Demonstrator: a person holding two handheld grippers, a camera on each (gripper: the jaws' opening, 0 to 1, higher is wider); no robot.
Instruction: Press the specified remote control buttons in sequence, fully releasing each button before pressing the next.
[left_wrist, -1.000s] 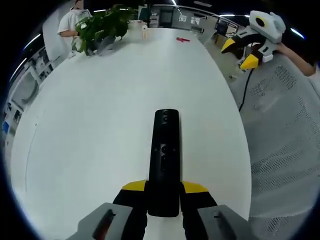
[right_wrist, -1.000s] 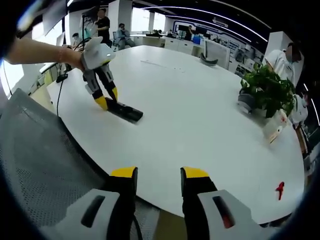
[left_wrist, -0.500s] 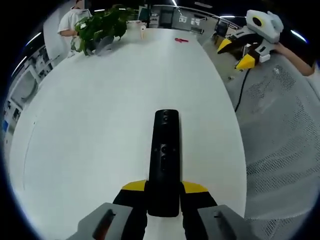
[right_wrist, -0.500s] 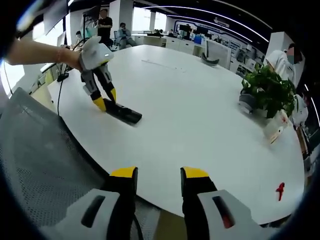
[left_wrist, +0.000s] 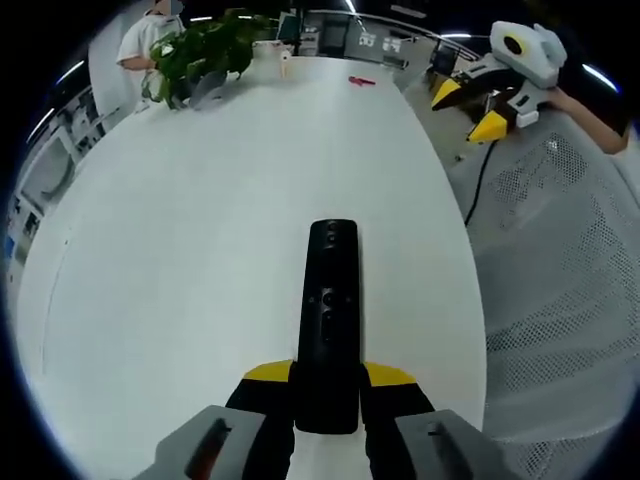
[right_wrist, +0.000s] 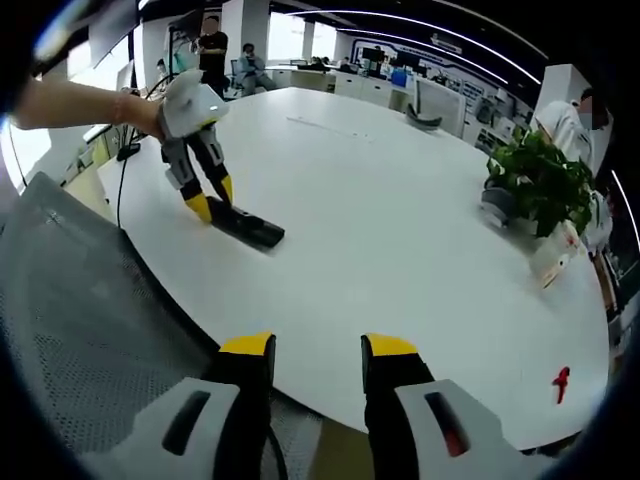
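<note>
White oval counter (right_wrist: 400, 250). Potted plant (right_wrist: 540, 180) near its far edge, a small white bottle (right_wrist: 548, 258) just beside the plant, a small red item (right_wrist: 560, 380) farther along the same edge. Grey mesh chair back (right_wrist: 90, 340) off the near edge. People stand beyond the counter, one in white (left_wrist: 140, 40) behind the plant.

— Surface? 
— One large white worktop (left_wrist: 200, 220), oval, with a rounded edge.

— Items resting on it? 
— A black remote control (left_wrist: 330, 300) lies flat near one edge. At the far end, a potted green plant (left_wrist: 205, 50), with a small pale bottle-like item (left_wrist: 288, 66) just beside it, detail too small to tell. A small red object (left_wrist: 365, 80) lies apart, near the edge.
</note>
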